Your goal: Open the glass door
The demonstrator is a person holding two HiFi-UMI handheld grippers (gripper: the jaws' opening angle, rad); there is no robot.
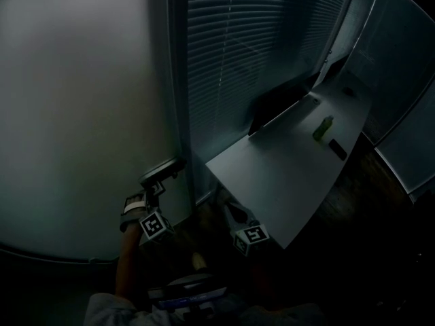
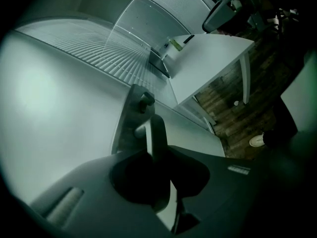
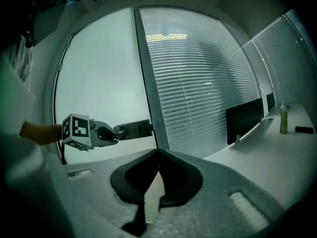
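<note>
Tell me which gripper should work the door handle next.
Left. The left gripper is clamped on the door handle of the glass door, lever between its jaws. The right gripper is shut and empty, apart from the door, beside the desk.

The left claw point(image 1: 165, 173) points toward 12 o'clock in the head view, with its marker cube point(image 1: 155, 226) behind it and the bare forearm point(image 1: 126, 267) trailing toward 6 o'clock. Its jaws are clamped on the door handle point(image 2: 151, 133). The right claw point(image 1: 231, 208) hangs at its 4 o'clock, pointing toward 11 o'clock, jaws pressed together on nothing.
</note>
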